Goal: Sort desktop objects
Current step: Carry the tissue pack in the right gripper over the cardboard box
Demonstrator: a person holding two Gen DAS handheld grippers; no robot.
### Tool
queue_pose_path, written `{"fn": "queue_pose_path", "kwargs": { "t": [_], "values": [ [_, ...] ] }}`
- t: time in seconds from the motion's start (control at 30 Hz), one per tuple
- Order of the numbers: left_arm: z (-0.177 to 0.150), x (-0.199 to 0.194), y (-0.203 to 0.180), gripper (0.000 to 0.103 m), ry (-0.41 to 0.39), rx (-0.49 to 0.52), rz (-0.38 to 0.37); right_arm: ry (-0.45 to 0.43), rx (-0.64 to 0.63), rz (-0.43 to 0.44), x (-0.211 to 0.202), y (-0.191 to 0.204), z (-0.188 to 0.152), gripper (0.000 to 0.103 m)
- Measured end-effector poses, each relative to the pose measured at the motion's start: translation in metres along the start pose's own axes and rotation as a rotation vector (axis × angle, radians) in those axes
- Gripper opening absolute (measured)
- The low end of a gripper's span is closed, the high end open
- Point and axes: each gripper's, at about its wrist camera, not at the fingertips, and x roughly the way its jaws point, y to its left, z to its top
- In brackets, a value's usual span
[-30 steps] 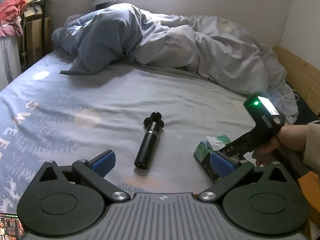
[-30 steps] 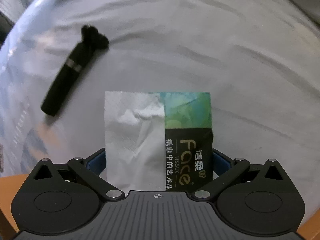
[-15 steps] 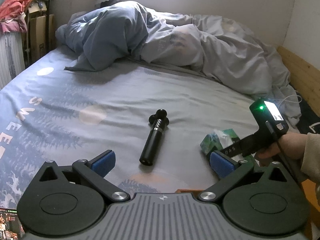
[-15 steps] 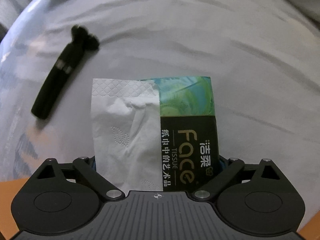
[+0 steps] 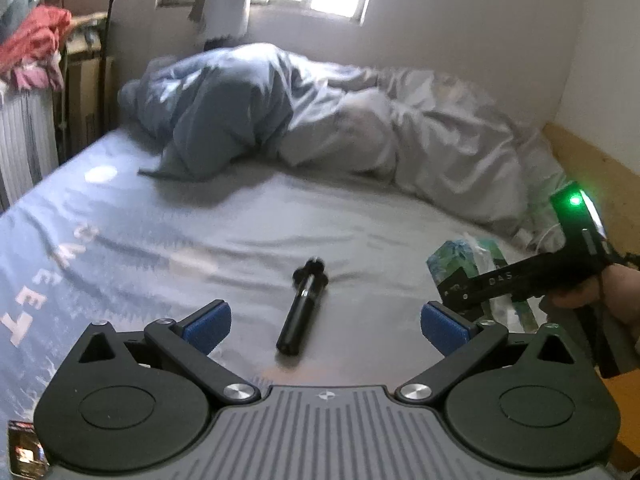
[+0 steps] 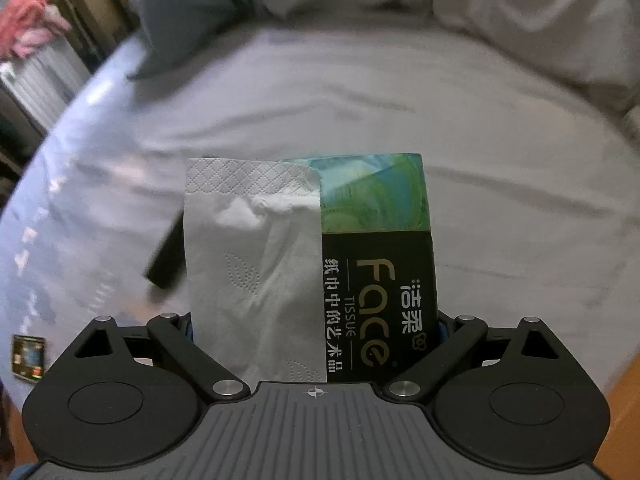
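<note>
Lifted clear of the bedsheet [image 5: 360, 216] since a second ago, the tissue pack [image 6: 320, 272] sits clamped in the right gripper [image 6: 316, 320], carried off for sorting; the left gripper [image 5: 324, 322], spread wide, waits, black cylinder [image 5: 302, 312] at twelve o'clock.

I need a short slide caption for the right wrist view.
Right gripper shut on a tissue pack, one white tissue sticking out, above the grey bed sheet.

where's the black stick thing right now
The black stick lies on the bedsheet, centred ahead of the open left tongs. The tissue pack, held in the right tongs, is to its right.
</note>
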Motion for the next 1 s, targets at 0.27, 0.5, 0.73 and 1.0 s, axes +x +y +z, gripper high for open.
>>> {"fn": "queue_pose_path", "kwargs": {
  "t": [0.27,0.5,0.73,1.0],
  "values": [
    [0.027,-0.065,-0.023,0.103,-0.129,0.031,-0.031,-0.175,-0.009,0.029,-0.123,0.008,-0.016,0.096],
    [0.04,-0.128,-0.037,0.103,-0.237,0.047,-0.072,-0.303,-0.057,0.056,-0.231,0.025,-0.043,0.096],
    [0.028,-0.163,-0.042,0.103,-0.267,0.066,-0.104,-0.367,-0.09,0.067,-0.298,0.04,-0.102,0.096],
    [-0.003,-0.182,-0.035,0.103,-0.264,0.069,-0.092,-0.354,-0.116,0.076,-0.316,0.058,-0.165,0.096]
  ]
}}
